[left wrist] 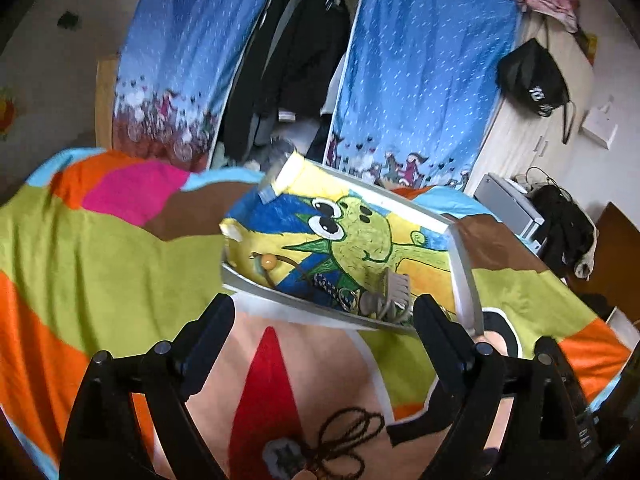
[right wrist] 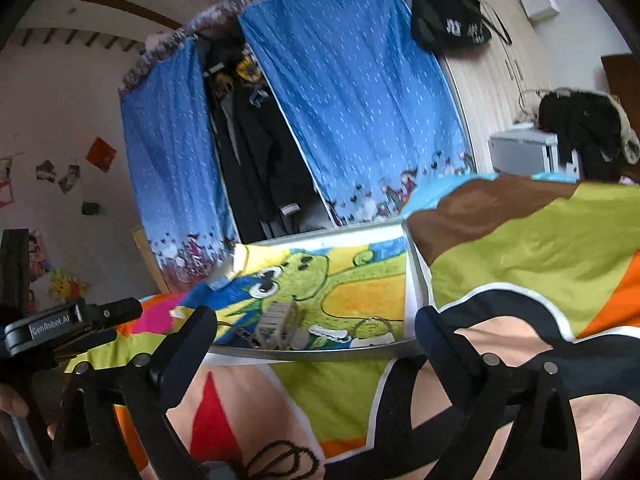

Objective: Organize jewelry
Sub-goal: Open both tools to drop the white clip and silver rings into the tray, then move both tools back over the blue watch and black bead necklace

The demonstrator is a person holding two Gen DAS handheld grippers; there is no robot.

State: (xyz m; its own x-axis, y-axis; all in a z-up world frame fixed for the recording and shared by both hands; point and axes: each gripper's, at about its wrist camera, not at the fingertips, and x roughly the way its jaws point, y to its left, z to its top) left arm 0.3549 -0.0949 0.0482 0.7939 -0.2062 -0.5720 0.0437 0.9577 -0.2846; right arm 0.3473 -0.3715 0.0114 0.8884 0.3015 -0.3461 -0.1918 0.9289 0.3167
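A grey-rimmed tray (left wrist: 460, 264) lined with a cartoon frog drawing lies on the colourful bedspread. It holds a grey claw hair clip (left wrist: 394, 288), an orange bead on a cord (left wrist: 269, 261), metal rings (left wrist: 347, 295) and a blue patterned band (left wrist: 320, 282). My left gripper (left wrist: 326, 316) is open just in front of the tray's near rim, with nothing between its fingers. A dark brown beaded cord (left wrist: 344, 448) lies on the blanket below it. In the right wrist view, my right gripper (right wrist: 314, 330) is open before the same tray (right wrist: 320, 354), near the clip (right wrist: 280, 320) and a ring (right wrist: 372, 326).
The left gripper's body (right wrist: 80, 320) sits at the left of the right wrist view, with part of a hand (right wrist: 12, 400) beneath it. Blue curtains (left wrist: 420, 80) hang behind the bed around dark clothes. A black bag (left wrist: 532, 80) hangs on the wardrobe, right.
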